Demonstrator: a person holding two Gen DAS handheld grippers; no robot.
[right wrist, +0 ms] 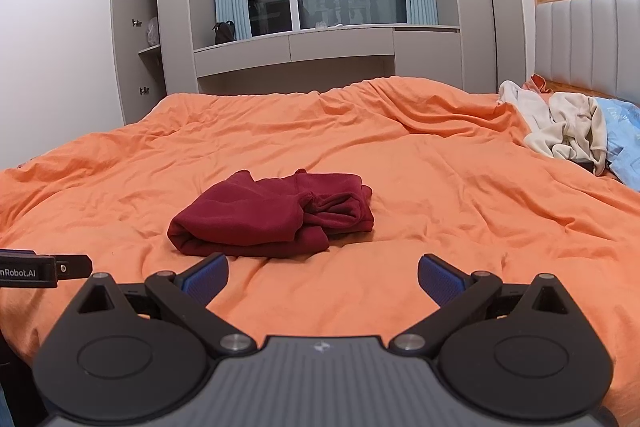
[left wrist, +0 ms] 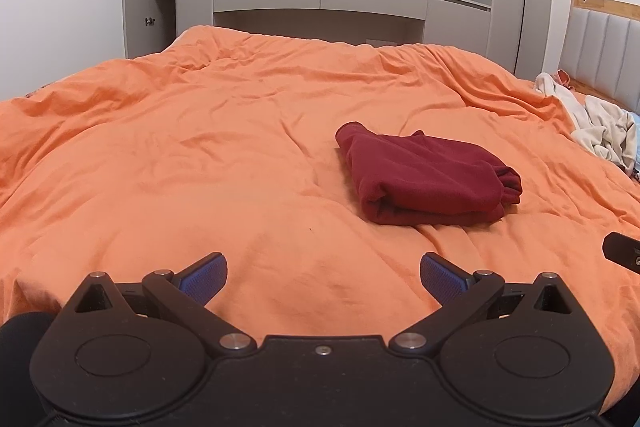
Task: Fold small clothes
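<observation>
A dark red garment (left wrist: 428,179) lies folded in a compact bundle on the orange bed cover (left wrist: 200,155). It also shows in the right wrist view (right wrist: 272,215). My left gripper (left wrist: 323,277) is open and empty, held above the cover, short of the bundle and to its left. My right gripper (right wrist: 323,277) is open and empty, short of the bundle and to its right. Part of the right gripper shows at the right edge of the left wrist view (left wrist: 624,251). Part of the left gripper shows at the left edge of the right wrist view (right wrist: 40,269).
A heap of cream and white clothes (right wrist: 560,127) lies at the right by the padded headboard (right wrist: 588,39), beside a light blue item (right wrist: 624,139). Grey cabinets (right wrist: 296,55) and a window stand beyond the bed's far edge.
</observation>
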